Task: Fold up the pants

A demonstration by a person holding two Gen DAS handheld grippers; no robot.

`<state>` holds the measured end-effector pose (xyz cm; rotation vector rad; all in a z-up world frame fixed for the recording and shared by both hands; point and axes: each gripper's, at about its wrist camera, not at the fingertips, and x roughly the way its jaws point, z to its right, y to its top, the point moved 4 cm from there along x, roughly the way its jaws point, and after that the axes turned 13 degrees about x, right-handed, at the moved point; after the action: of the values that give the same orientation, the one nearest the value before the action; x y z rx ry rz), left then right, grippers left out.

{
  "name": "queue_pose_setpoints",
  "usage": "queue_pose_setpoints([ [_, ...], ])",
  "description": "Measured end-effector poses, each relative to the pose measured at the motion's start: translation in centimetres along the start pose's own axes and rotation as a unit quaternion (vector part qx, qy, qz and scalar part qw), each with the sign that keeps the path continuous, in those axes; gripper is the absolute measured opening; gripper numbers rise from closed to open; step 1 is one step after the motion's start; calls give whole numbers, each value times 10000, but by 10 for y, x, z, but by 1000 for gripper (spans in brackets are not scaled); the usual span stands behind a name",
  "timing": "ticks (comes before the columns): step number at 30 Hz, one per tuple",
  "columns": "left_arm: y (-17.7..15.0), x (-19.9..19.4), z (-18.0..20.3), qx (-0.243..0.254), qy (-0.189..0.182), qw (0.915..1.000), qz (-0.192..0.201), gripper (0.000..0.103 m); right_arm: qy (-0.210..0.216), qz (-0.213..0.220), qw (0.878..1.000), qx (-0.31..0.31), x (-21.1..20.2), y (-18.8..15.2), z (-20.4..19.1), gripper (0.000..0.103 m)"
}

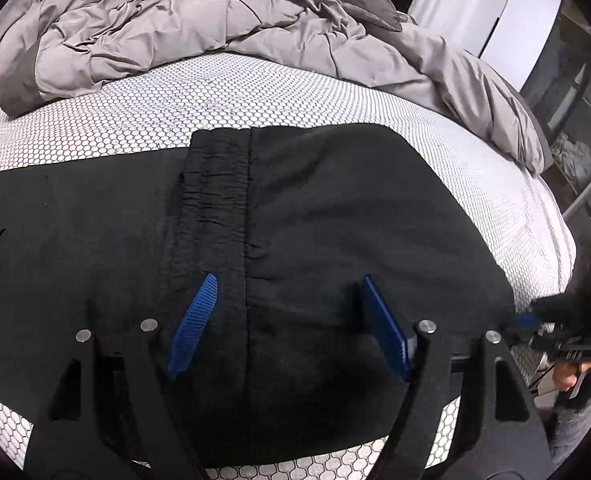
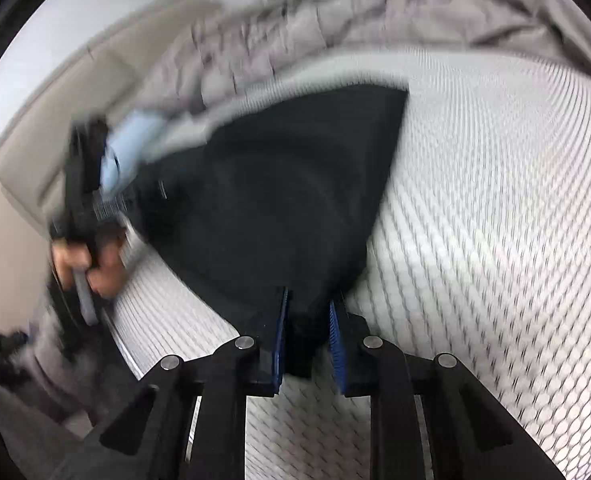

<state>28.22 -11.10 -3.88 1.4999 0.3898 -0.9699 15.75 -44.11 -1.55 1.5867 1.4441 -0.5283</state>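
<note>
Black pants (image 1: 303,216) lie folded on the bed, the elastic waistband (image 1: 215,192) running up the middle of the left wrist view. My left gripper (image 1: 291,284) hovers just above them with its blue fingers wide open and nothing between them. My right gripper (image 2: 309,300) is shut on a corner of the pants (image 2: 287,200); that view is motion-blurred. The right gripper also shows at the right edge of the left wrist view (image 1: 535,320), at the pants' edge. The left gripper (image 2: 91,192) shows blurred at the left of the right wrist view.
The mattress (image 1: 223,100) has a white hexagon-patterned cover. A rumpled grey duvet (image 1: 183,20) is heaped at the far side. The bed's right edge (image 1: 555,240) drops off toward white cabinets and shelving (image 1: 575,128).
</note>
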Motion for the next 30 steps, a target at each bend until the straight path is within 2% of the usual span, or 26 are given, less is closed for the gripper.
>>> queue_pose_setpoints([
  [2,3,-5,5,-6,-55,9999,107,72,133,89,9998,-76,-14,-1,0,24],
  [4,8,-10,12,35,-154,9996,240,72,162,574,9982,54,-38,8,3,45],
  [6,11,-12,33,209,-340,9987,314,72,429,990,9932,439,-54,23,10,50],
  [9,10,1,83,594,-769,9952,141,72,413,895,9924,742,-39,36,13,50],
  [12,2,11,142,1374,-1218,9829,120,73,175,568,9940,924,-8,47,16,50],
  [14,-4,23,170,1823,-1259,9751,-49,75,214,447,9925,1120,5,54,21,50],
  [17,-19,45,182,2097,-820,9729,-531,78,315,347,9919,1182,12,64,23,50],
  [19,-27,45,187,2345,-696,9685,-455,80,231,406,9921,1168,14,72,26,50],
  [20,-29,45,189,2380,-673,9676,-513,81,174,454,9922,1152,16,78,25,50],
  [21,-30,45,189,2377,-682,9674,-539,81,118,492,9923,1127,20,87,26,46],
  [22,-30,44,189,2371,-714,9673,-546,81,78,522,9921,1141,24,96,27,35],
  [25,-30,46,185,2297,-809,9681,-584,82,128,636,9881,1391,38,128,40,27],
  [28,-32,47,185,2320,-853,9671,-598,82,98,629,9836,1690,58,172,57,24],
  [30,-34,46,184,2367,-861,9659,-600,83,-37,812,9808,1771,65,205,67,22],
])
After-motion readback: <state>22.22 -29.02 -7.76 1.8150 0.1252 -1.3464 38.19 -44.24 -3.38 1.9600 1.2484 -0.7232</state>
